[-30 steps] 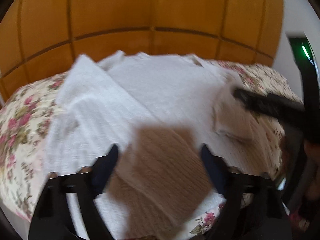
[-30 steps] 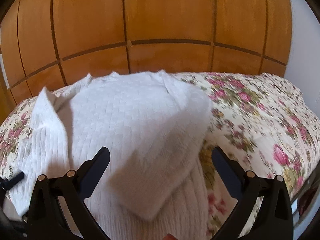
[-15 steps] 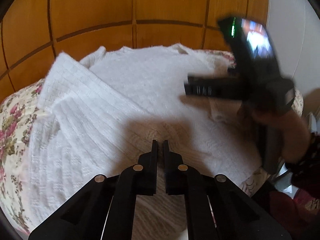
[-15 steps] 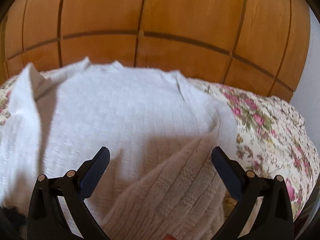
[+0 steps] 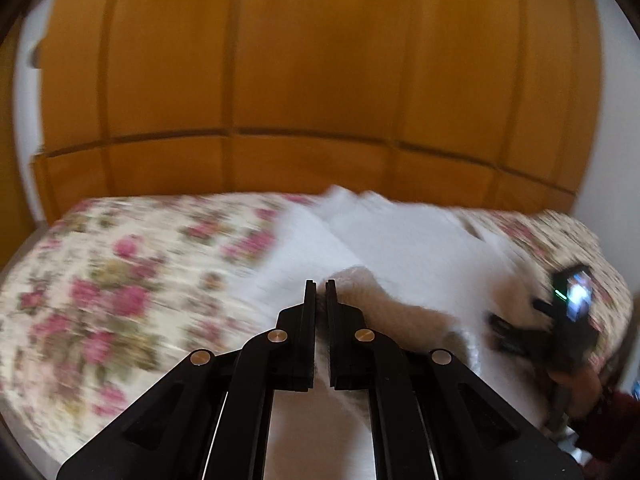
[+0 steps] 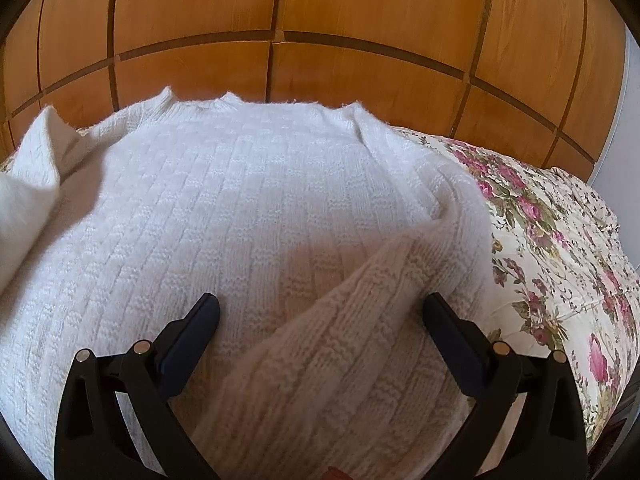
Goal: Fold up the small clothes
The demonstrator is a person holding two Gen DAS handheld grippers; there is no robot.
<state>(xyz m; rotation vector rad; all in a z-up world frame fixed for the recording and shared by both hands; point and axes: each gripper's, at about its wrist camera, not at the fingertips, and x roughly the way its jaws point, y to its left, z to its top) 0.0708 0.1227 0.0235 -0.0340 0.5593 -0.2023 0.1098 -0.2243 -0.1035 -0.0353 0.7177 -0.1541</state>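
Sweater (image 6: 256,216) is a white, chunky ribbed knit, so I judge it soft, limp and fairly light, with enough nap to grip well and no risk of breaking; it will sag and stretch wherever it hangs unsupported. Best holds look like the firmer edges: a cuff, the hem, or the edge of a fold, taking both layers together.

In the right wrist view, the right gripper (image 6: 320,312) sits at lower centre with jaws wide apart and holding nothing, straddling a sleeve (image 6: 344,344) folded diagonally across the body. Beyond it the sweater lies flat on the bedspread (image 6: 560,248), collar at the far edge near the wood panels (image 6: 360,0).

In the left wrist view, which is blurred, the left gripper (image 5: 320,286) shows its jaws almost together, with knit in the narrow gap, seemingly pinched. Only this view shows the bare bedspread at left and the right gripper at the right edge. Only the right view shows the knit and the sleeve fold sharply.
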